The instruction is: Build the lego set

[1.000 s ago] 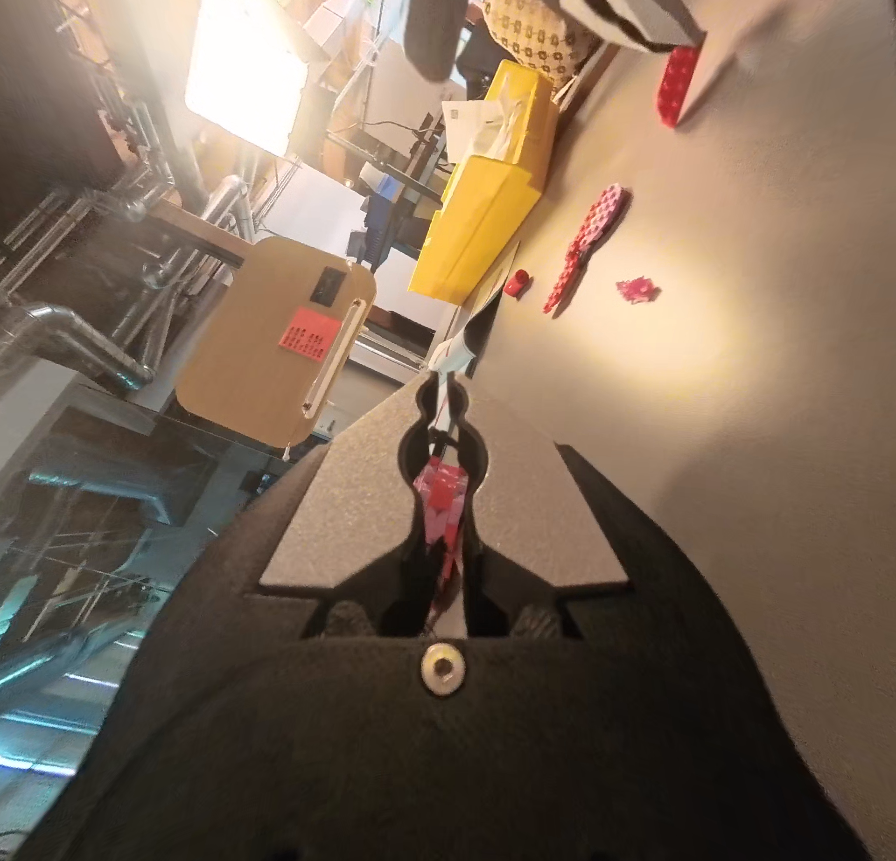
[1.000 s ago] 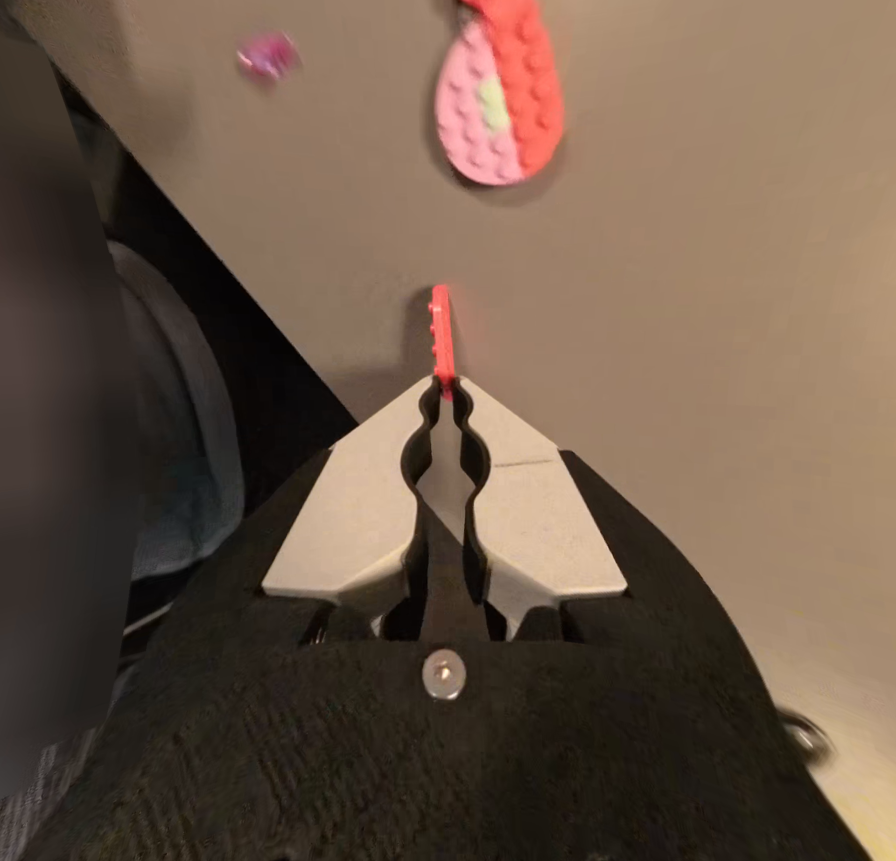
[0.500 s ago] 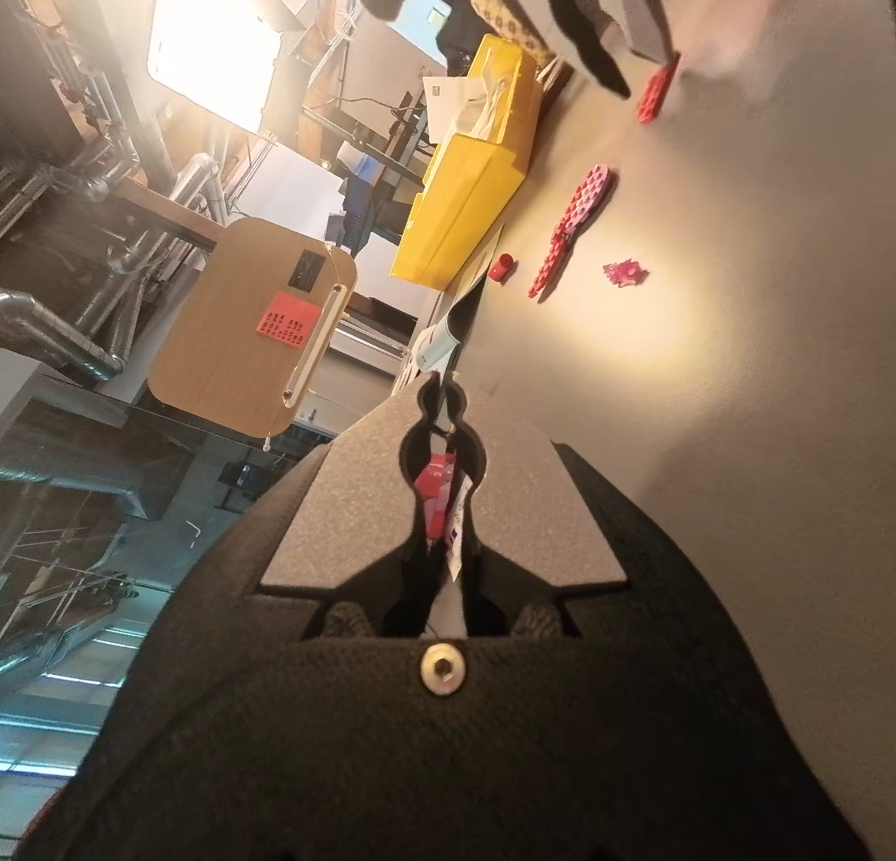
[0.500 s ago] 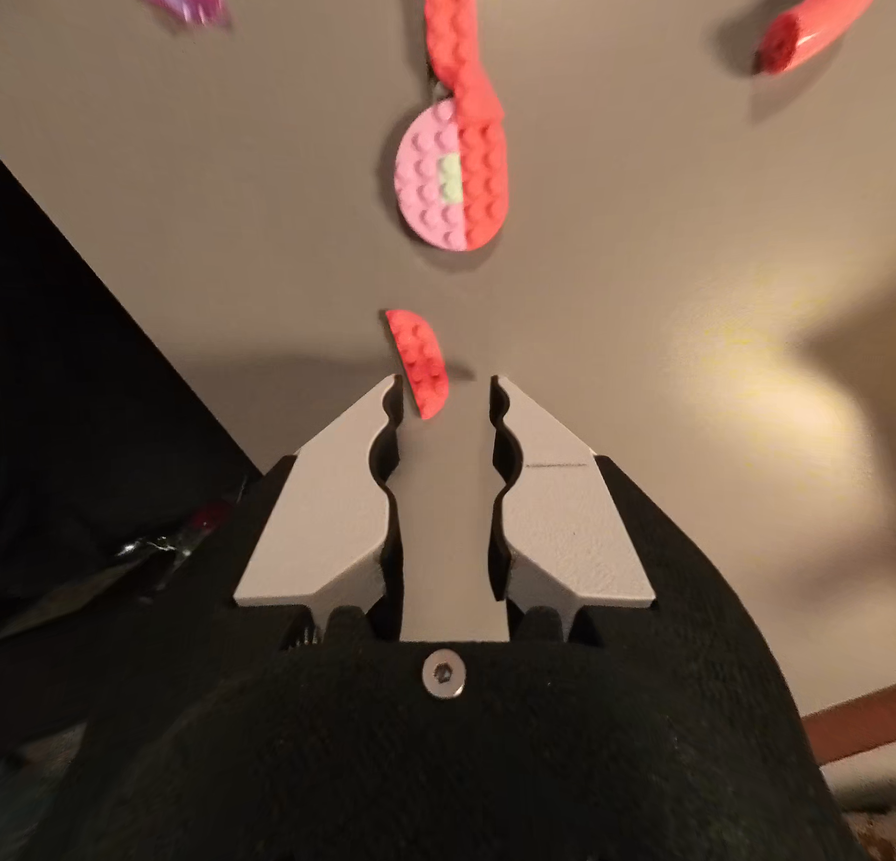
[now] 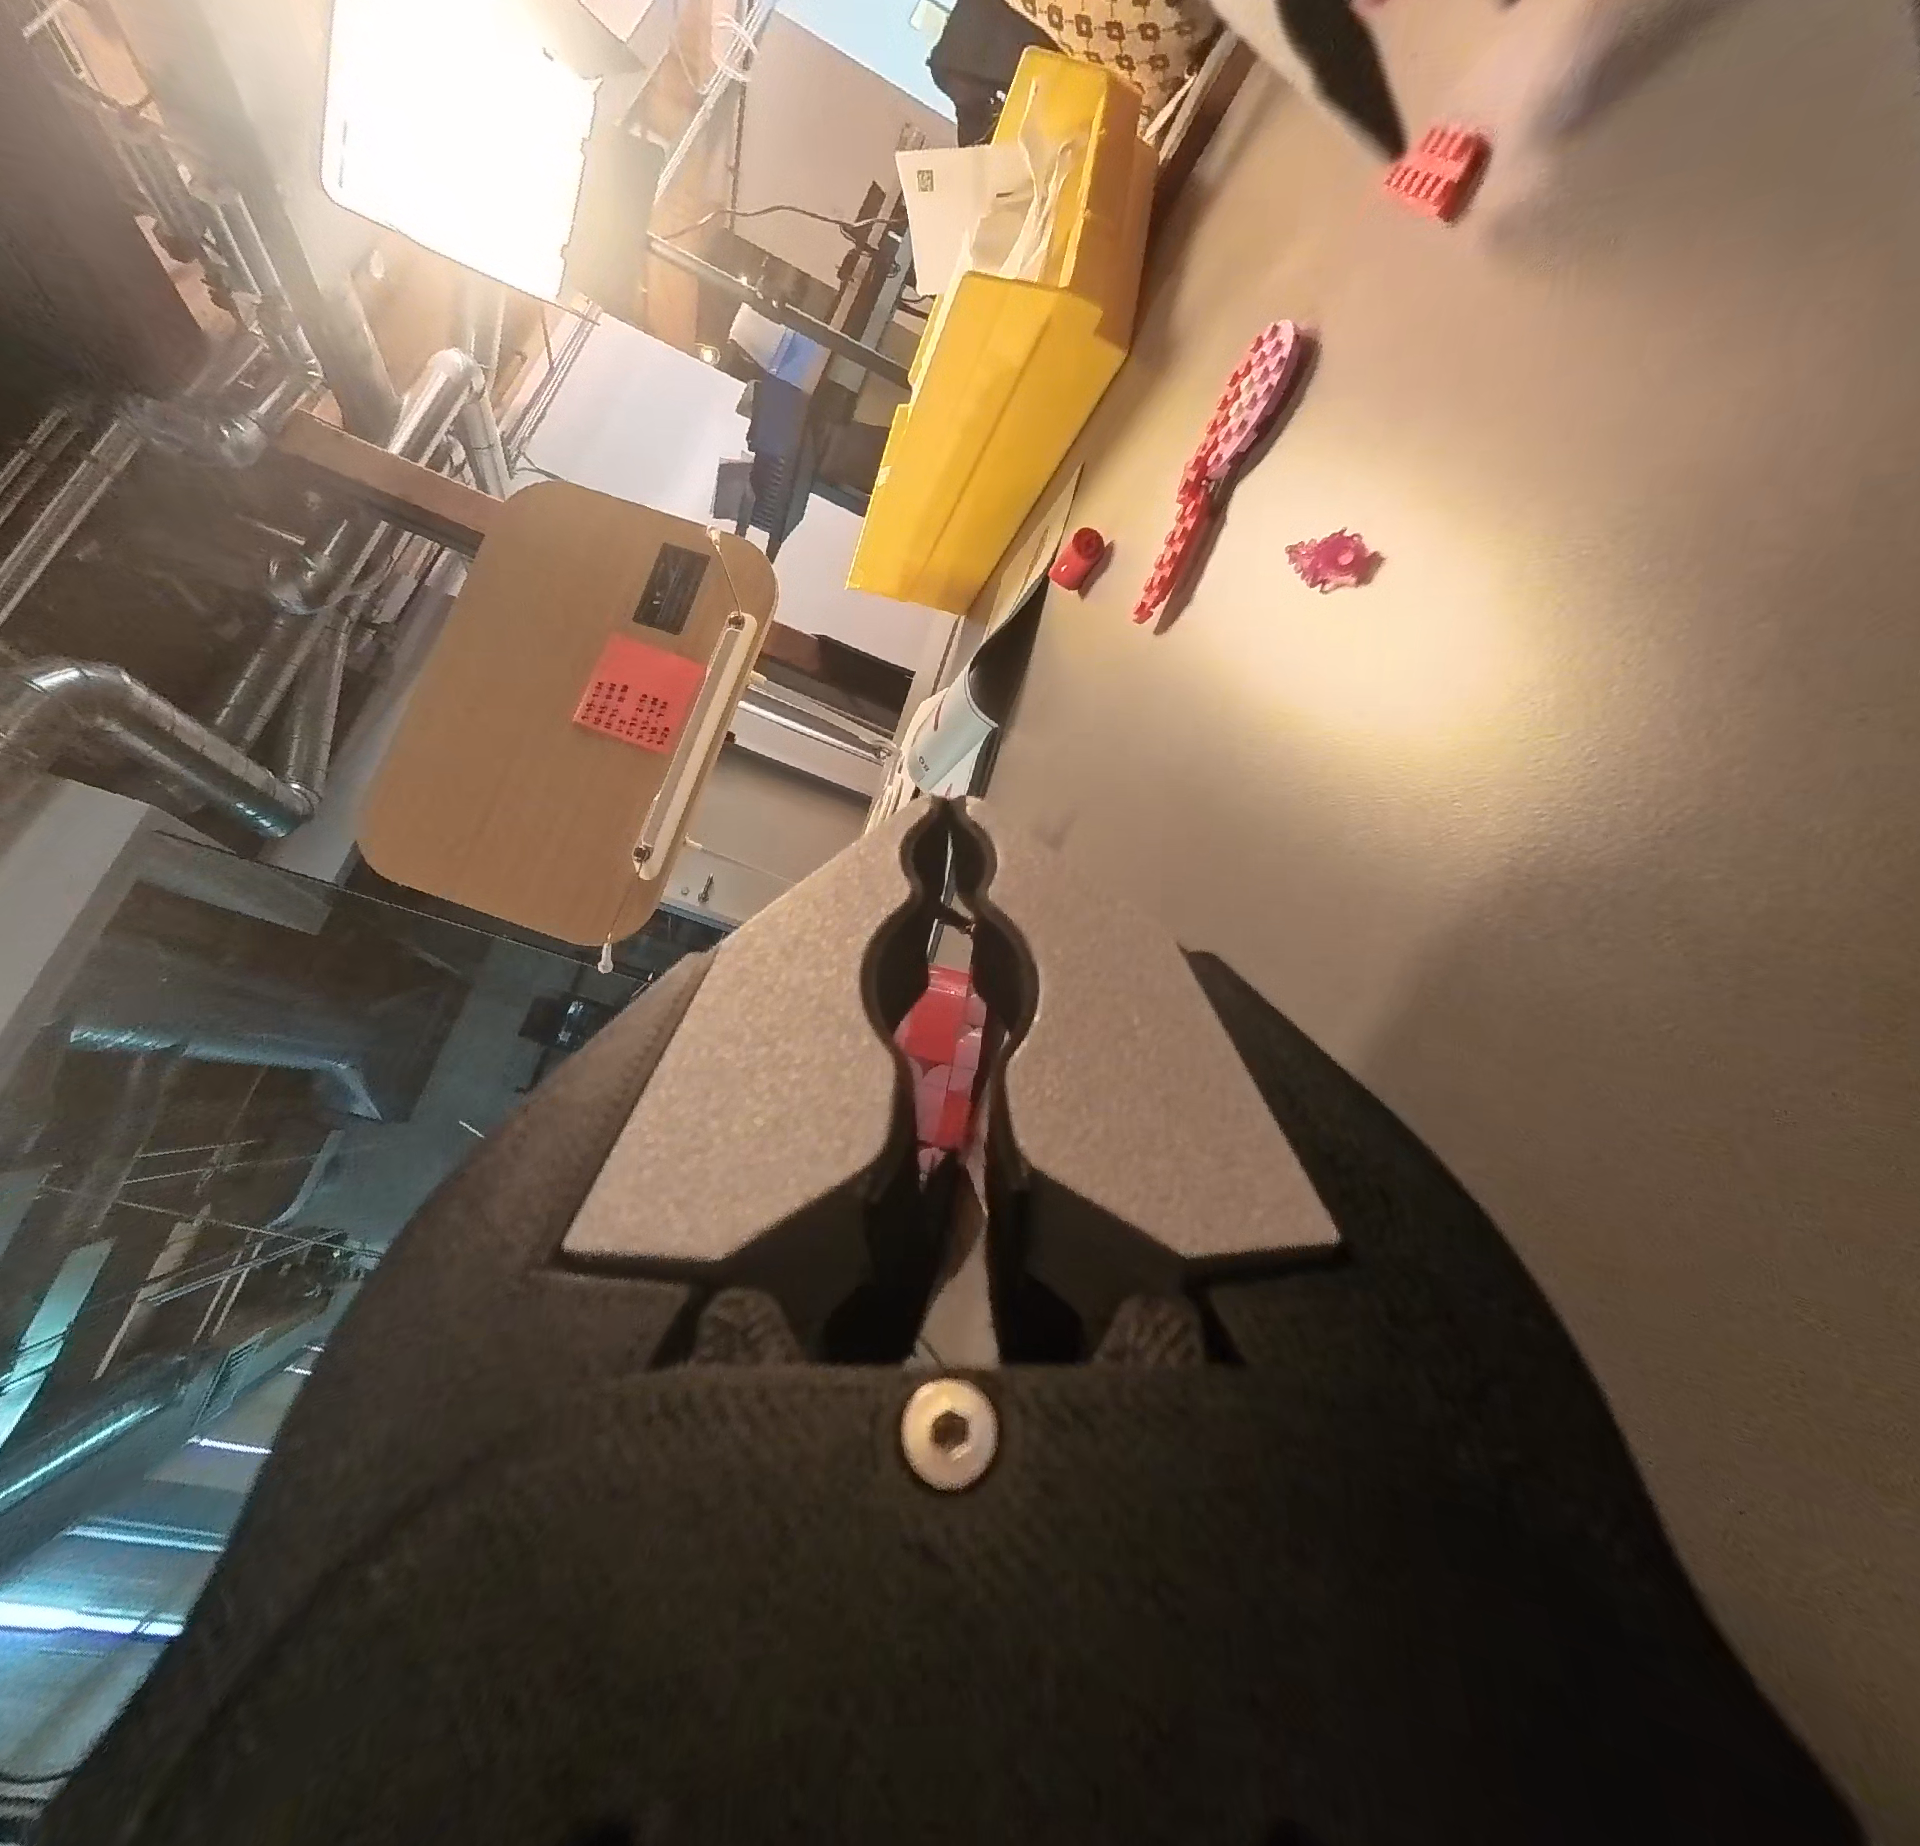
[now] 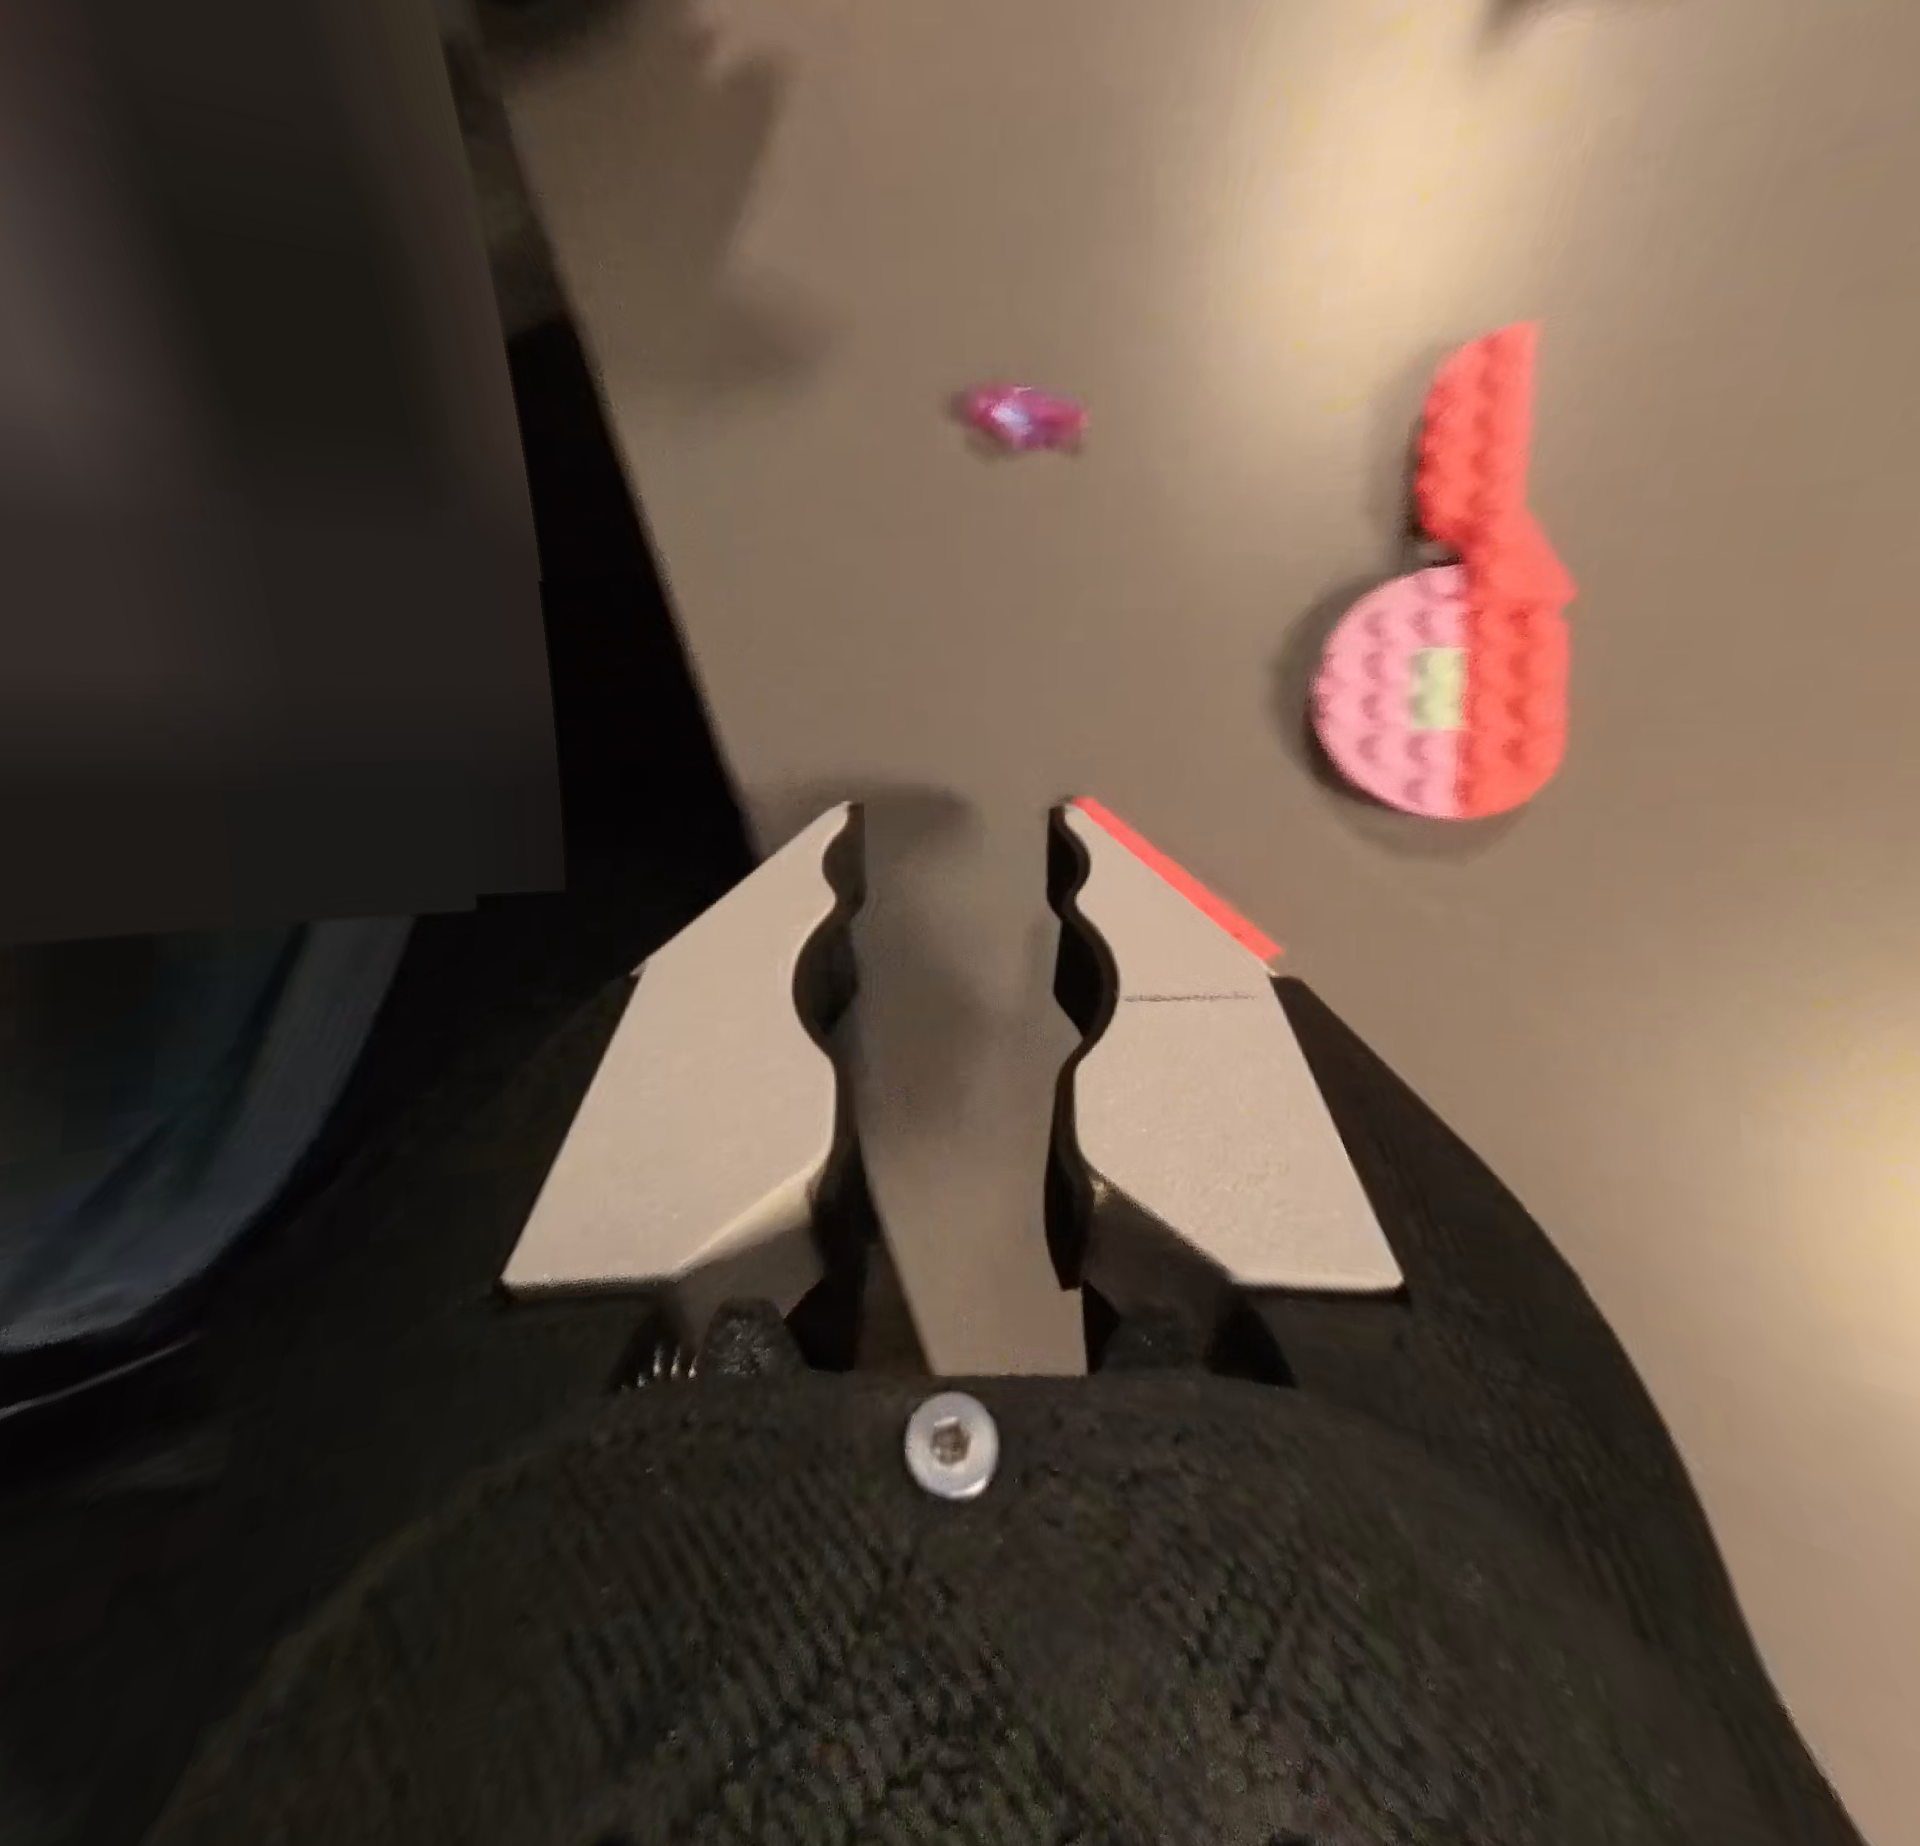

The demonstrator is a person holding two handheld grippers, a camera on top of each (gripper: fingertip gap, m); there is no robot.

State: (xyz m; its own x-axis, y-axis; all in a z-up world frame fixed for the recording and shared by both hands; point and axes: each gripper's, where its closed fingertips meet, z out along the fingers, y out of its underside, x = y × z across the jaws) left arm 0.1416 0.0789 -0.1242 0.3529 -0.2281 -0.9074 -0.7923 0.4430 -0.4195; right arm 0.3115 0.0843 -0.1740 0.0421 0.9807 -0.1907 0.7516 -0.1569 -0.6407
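My left gripper (image 5: 948, 809) is shut on the thin edge of a clear bag (image 5: 948, 866). Red and pink bricks (image 5: 943, 1058) in the bag sit between the fingers behind the tips. It is held above the grey table (image 5: 1558, 965). My right gripper (image 6: 954, 820) is open and empty, low over the table. A red half-round plate (image 6: 1179, 887) lies on the table against the outside of its right finger, mostly hidden. The left wrist view shows that plate (image 5: 1439, 175) under the right gripper's tips (image 5: 1351, 61).
A pink and red round plate assembly (image 6: 1444, 695) and a magenta translucent piece (image 6: 1023, 414) lie ahead of the right gripper. A small red cylinder (image 5: 1078, 558) and a yellow box (image 5: 997, 394) sit at the table's far edge. The table's edge (image 6: 644, 549) runs left of the right gripper. The grippers' ends are close to 20 cm from one another. The right tips stand about 9 cm off the magenta translucent piece (image 6: 1023, 414).
My right gripper opened and let go of the red half-round plate, which now lies on the table; the gripper then shifted left of it. My left gripper stays shut on the bag.
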